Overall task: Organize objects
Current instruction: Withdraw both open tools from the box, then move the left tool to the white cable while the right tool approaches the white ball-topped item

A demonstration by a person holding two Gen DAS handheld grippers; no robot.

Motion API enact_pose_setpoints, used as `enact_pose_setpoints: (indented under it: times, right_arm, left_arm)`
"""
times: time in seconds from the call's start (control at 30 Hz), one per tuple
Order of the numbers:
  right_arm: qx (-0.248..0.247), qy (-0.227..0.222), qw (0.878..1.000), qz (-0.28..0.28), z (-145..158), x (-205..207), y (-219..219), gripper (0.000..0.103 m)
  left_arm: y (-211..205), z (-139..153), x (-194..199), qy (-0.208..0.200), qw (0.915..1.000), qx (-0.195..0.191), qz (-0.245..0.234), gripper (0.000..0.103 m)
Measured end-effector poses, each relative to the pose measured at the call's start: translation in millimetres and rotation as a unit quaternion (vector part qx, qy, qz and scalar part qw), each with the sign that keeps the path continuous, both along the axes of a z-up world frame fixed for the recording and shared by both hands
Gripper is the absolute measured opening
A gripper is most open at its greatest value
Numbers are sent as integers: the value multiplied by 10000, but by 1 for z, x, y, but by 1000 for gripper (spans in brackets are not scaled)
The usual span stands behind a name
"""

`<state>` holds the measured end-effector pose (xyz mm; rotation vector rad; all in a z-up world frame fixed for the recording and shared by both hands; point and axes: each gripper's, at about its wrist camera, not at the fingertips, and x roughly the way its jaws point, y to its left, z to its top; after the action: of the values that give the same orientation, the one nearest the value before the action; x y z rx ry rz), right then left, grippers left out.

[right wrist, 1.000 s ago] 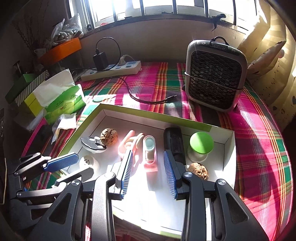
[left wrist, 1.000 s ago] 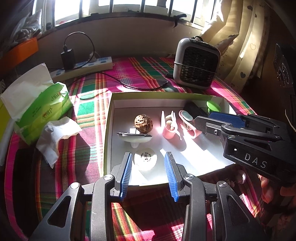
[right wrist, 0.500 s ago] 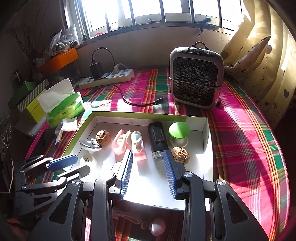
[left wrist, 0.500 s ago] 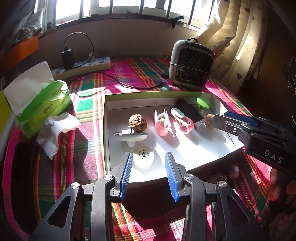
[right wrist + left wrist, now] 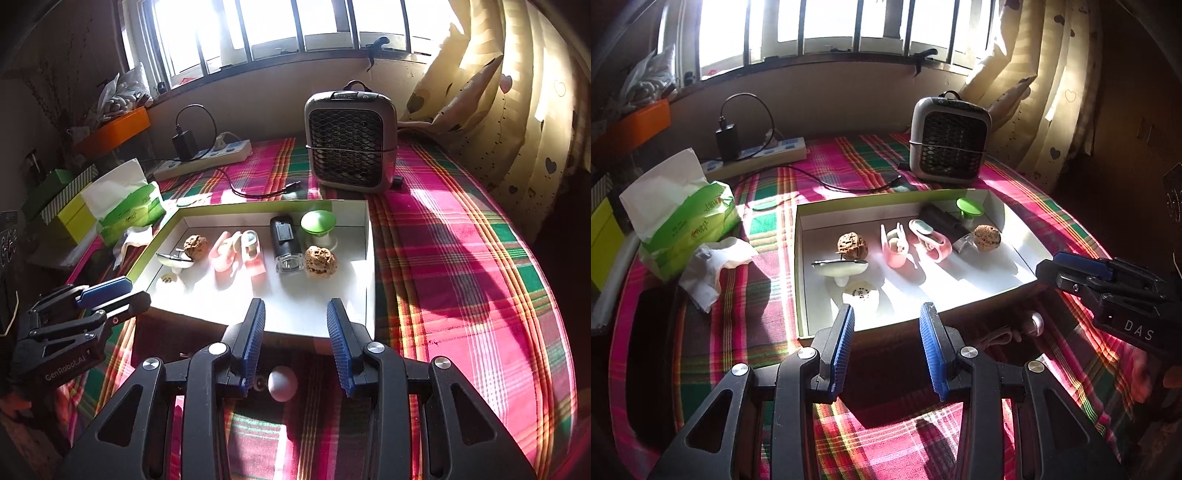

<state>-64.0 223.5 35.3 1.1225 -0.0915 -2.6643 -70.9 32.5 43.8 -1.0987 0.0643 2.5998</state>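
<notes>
A white tray (image 5: pixel 798 258) with a green rim lies on the plaid cloth. It holds two walnuts (image 5: pixel 851 245) (image 5: pixel 987 238), two pink holders (image 5: pixel 897 249) (image 5: pixel 932 242), a black device (image 5: pixel 282 240), a green-capped piece (image 5: pixel 317 222), a white dish (image 5: pixel 840 268) and a round white piece (image 5: pixel 861 294). My left gripper (image 5: pixel 886 321) hangs open over the tray's near edge, nothing between its fingers. My right gripper (image 5: pixel 295 317) is open and empty at the near right part of the tray (image 5: pixel 371 258). Each appears in the other's view: left gripper (image 5: pixel 138 291), right gripper (image 5: pixel 1047 264).
A small grey fan (image 5: pixel 949 140) stands behind the tray. A green tissue pack (image 5: pixel 690 221) and a crumpled tissue (image 5: pixel 716 262) lie to its left, a power strip (image 5: pixel 757 157) with a black cable at the back. A white bead on a cord (image 5: pixel 282 384) lies before the tray.
Both grippers have drawn back from the tray toward its near side, so the tray looks smaller and farther. The right gripper has left the space above the tray's contents.
</notes>
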Motion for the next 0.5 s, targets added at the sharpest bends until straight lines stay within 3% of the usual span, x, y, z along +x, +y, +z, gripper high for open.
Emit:
enact_pose_setpoints:
  times: [0.13, 0.5]
  right_arm:
    - [18, -42, 10000, -21, -5, 10, 1, 42]
    - [8, -308, 9995, 33, -25, 17, -2, 43]
  left_arm:
    - [8, -6, 6, -197, 9991, 206, -322, 34]
    - [33, -28, 8, -552, 9938, 188, -942, 34]
